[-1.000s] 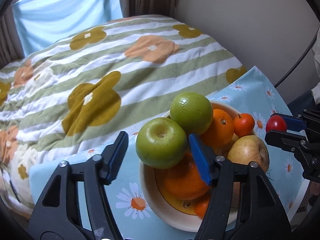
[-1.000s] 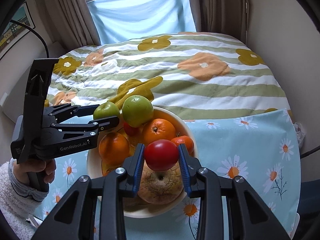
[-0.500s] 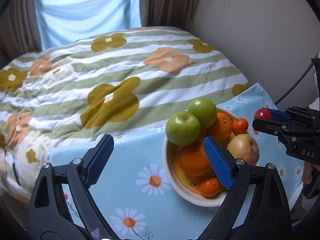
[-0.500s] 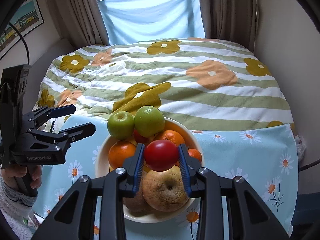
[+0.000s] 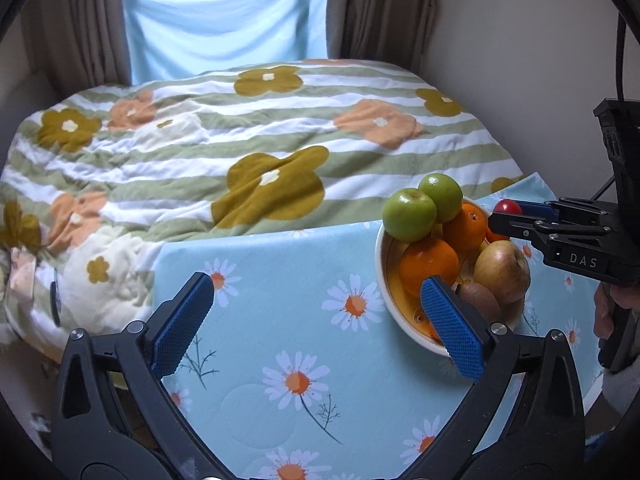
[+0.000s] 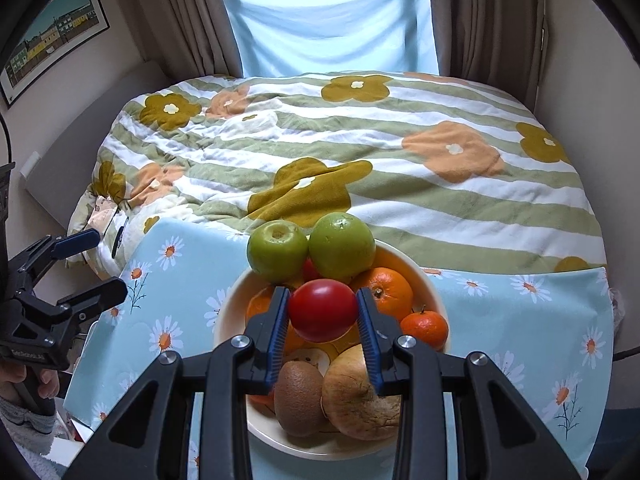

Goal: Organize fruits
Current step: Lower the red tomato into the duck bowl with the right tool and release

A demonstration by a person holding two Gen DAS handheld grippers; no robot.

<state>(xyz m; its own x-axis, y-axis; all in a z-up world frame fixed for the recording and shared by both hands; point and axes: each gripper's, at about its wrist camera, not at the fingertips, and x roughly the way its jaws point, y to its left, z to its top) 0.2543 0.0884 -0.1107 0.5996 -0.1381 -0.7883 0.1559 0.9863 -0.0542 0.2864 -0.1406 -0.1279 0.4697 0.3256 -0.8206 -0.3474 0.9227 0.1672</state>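
Your right gripper (image 6: pixel 322 312) clamps a red tomato (image 6: pixel 322 310) above the fruit bowl (image 6: pixel 428 280), at its six o'clock side. Your left gripper (image 5: pixel 316 320) is opening, empty, over the daisy tablecloth (image 5: pixel 280 264); one green apple (image 6: pixel 277 251) sits at the bowl's eleven o'clock, perhaps resting on the oranges.

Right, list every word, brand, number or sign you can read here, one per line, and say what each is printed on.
"DAS": white letters on the black body of the right gripper, seen from the left wrist.
"GenRobot.AI", read only in part and too small to be sure: pale print on the body of the left gripper, seen from the right wrist.
Framed picture on the wall: no readable text.
Fruit and bowl: no labels visible.
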